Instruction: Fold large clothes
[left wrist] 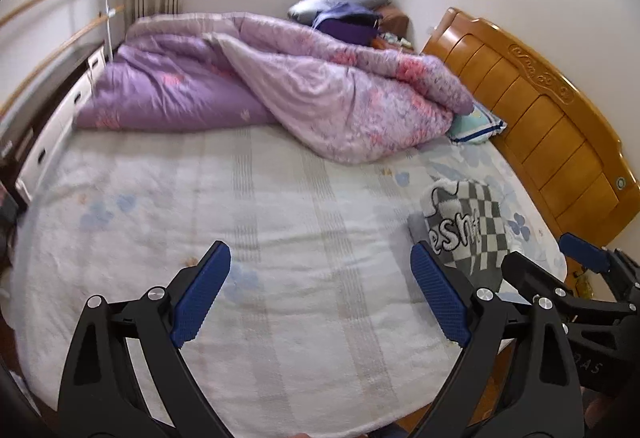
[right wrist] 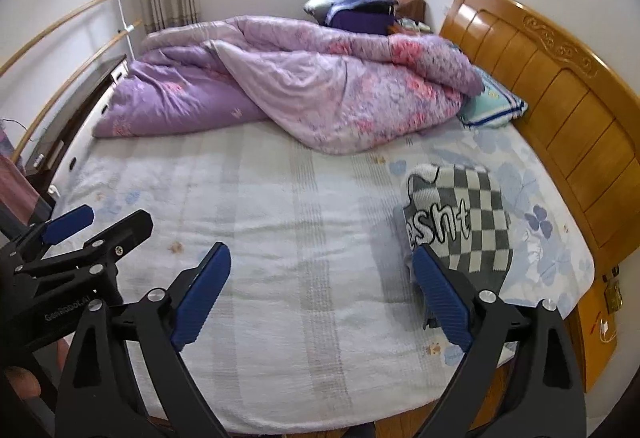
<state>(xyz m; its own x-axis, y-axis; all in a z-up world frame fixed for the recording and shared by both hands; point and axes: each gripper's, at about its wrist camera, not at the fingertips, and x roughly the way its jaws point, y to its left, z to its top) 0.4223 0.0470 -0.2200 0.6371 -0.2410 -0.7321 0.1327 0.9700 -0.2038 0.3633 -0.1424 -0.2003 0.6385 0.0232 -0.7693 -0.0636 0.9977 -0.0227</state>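
A grey-and-white checkered knit garment [left wrist: 468,222] with white lettering lies folded into a compact bundle on the pale sheet, toward the headboard side of the bed. My left gripper [left wrist: 320,250] hangs open above the bare middle of the bed, nothing between its blue pads. In the right wrist view the same garment [right wrist: 460,222] lies just beyond the right-hand finger of my right gripper [right wrist: 320,250], which is open and holds nothing. Each gripper shows in the other's view: the right gripper [left wrist: 536,250] at the right edge, the left gripper [right wrist: 120,216] at the left edge.
A crumpled purple floral quilt [right wrist: 320,78] fills the far half of the bed [right wrist: 260,218]. The wooden headboard [right wrist: 560,98] runs along the right, with a teal pillow [right wrist: 492,106] against it. A dark drawer unit [right wrist: 80,110] and wooden rails line the left wall.
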